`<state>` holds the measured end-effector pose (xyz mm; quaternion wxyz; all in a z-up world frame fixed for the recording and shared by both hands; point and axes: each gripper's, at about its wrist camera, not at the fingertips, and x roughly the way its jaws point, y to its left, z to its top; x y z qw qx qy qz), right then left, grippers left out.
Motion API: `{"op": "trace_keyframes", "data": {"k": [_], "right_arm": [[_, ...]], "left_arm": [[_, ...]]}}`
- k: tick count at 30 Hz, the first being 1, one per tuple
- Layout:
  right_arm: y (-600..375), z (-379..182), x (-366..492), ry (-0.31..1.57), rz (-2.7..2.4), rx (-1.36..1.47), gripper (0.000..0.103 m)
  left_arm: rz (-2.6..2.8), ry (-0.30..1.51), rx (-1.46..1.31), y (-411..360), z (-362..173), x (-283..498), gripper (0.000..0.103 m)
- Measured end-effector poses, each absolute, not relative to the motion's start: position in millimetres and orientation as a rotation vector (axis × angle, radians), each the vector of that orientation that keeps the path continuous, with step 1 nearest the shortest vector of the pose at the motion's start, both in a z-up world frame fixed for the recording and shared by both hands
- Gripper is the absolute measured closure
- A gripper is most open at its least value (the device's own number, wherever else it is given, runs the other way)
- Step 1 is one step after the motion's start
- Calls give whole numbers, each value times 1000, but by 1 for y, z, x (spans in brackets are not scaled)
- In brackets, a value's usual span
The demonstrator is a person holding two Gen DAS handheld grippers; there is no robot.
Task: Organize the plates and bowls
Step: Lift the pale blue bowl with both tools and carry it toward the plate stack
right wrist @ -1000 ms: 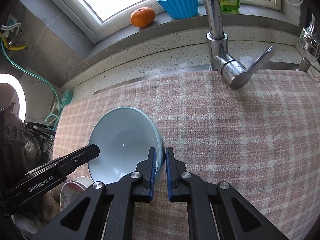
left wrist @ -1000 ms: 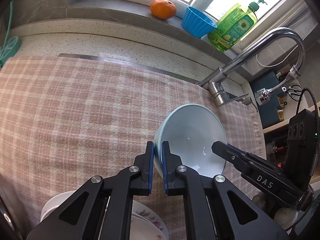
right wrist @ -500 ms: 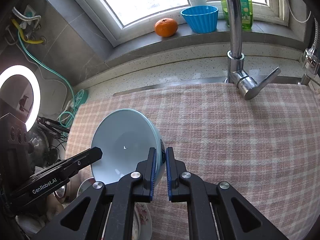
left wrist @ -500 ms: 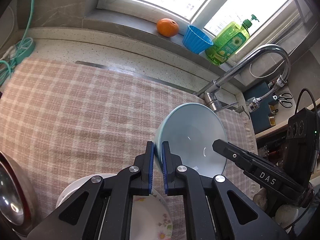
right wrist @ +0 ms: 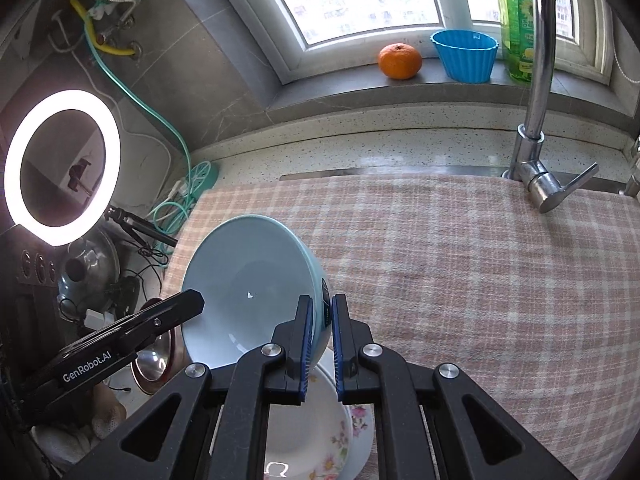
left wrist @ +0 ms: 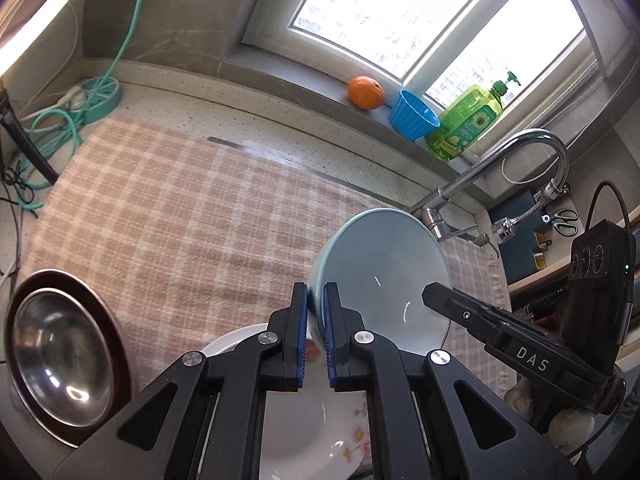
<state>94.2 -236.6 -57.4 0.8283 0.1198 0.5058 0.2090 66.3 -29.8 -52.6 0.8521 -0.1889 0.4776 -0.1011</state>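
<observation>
Pale blue bowl [left wrist: 380,276] held in the air between two tools, tilted steeply so its hollow faces sideways, above the near edge of the checked cloth [left wrist: 168,216] spread over the counter [left wrist: 280,136]. Left tool [left wrist: 316,334] closed tight on the bowl's rim at one side, one blue pad inside the wall and one outside. Right tool [right wrist: 321,338] clamped likewise on the opposite rim; the wall is seen pinched between its pads. Directly beneath the bowl a white flowered plate [left wrist: 320,432] is seen, apart from it; whether more plates lie stacked under it cannot be told. A steel basin [left wrist: 56,356] with a dark rim is noted at the left of the left wrist view, beside the cloth. On the window sill an orange [right wrist: 400,61], a blue fluted cup [right wrist: 466,56] and a green soap bottle [left wrist: 466,122] are lined up. The tap [right wrist: 536,92] stands at the far right edge of the cloth. A lit ring lamp [right wrist: 60,168] is seen at the left of the right wrist view.
</observation>
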Motion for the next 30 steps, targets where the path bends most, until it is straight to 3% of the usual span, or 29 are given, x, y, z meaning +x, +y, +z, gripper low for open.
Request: {"op": "trace_keyframes", "data": {"k": [30], "right_arm": [[-68,-48,60,1113,694,101,94]], "left_arm": [[25,959,-519,116,-53,-15,97]]}}
